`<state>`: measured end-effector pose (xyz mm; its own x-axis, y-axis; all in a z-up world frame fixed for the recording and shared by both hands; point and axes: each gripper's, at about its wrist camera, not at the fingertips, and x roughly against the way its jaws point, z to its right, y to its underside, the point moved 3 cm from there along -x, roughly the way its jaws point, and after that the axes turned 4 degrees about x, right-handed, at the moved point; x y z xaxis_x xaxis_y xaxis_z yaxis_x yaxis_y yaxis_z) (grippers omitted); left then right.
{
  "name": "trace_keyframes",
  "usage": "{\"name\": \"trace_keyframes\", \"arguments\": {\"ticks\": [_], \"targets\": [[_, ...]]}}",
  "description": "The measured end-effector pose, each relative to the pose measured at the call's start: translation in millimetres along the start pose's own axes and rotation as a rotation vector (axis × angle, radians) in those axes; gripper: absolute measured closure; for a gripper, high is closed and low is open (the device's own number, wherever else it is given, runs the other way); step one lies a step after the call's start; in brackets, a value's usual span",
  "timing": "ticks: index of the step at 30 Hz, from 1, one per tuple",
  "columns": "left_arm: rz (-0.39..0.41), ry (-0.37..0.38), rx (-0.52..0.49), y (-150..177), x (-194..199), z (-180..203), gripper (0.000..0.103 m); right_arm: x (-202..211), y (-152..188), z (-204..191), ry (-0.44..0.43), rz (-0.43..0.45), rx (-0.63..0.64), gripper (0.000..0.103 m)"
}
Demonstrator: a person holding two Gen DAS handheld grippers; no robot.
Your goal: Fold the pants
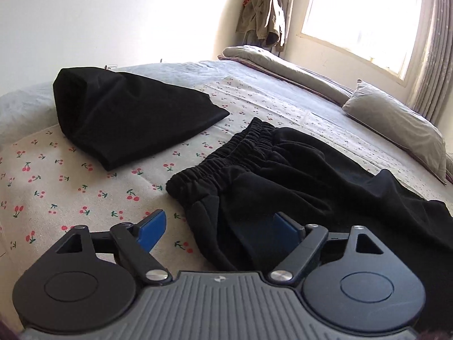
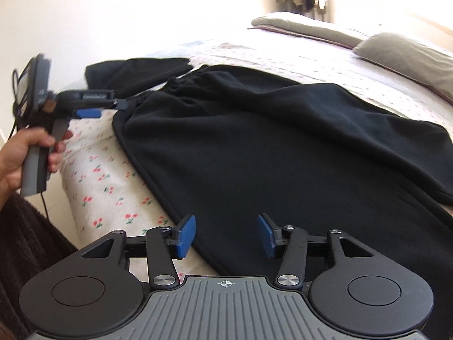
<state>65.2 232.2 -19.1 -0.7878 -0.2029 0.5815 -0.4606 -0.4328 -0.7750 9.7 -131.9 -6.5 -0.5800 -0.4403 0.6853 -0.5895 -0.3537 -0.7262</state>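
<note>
Black pants [image 1: 297, 175] lie spread on the cherry-print bed sheet [image 1: 56, 187], elastic waistband [image 1: 223, 153] toward the left. In the right wrist view the pants [image 2: 269, 147] run from the waistband at far left to the legs at right. My left gripper [image 1: 218, 226] is open, its jaws astride the pants' near edge by the waistband; it also shows in the right wrist view [image 2: 96, 110]. My right gripper [image 2: 226, 232] is open over the near hem of the pants, empty.
A second black garment [image 1: 127, 113], folded, lies on the sheet beyond the waistband. Grey pillows [image 1: 396, 121] and a folded quilt [image 1: 283, 62] lie at the far side under a window. A jacket [image 1: 263, 14] hangs in the corner. The bed edge [image 2: 73, 187] is at left.
</note>
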Motion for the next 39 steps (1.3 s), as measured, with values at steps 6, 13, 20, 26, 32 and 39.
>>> {"name": "trace_keyframes", "arguments": {"ticks": [6, 13, 20, 26, 32, 39], "targets": [[-0.072, 0.160, -0.128, -11, 2, 76, 0.005, 24, -15, 76, 0.124, 0.025, -0.185, 0.023], [-0.111, 0.371, -0.255, -29, 10, 194, 0.000, 61, -30, 177, 0.249, 0.076, -0.420, 0.016], [-0.148, 0.523, -0.463, -31, 4, 328, 0.000, 97, -26, 273, 0.335, 0.147, -0.579, 0.013], [-0.183, 0.648, -0.650, 3, -21, 452, 0.000, 96, -1, 353, 0.417, 0.156, -0.688, 0.012], [-0.256, 0.769, -0.773, 53, -65, 561, 0.000, 71, 32, 419, 0.443, 0.155, -0.764, 0.012], [-0.360, 0.833, -0.862, 103, -129, 657, 0.003, 37, 74, 470, 0.428, 0.202, -0.884, 0.014]]}}
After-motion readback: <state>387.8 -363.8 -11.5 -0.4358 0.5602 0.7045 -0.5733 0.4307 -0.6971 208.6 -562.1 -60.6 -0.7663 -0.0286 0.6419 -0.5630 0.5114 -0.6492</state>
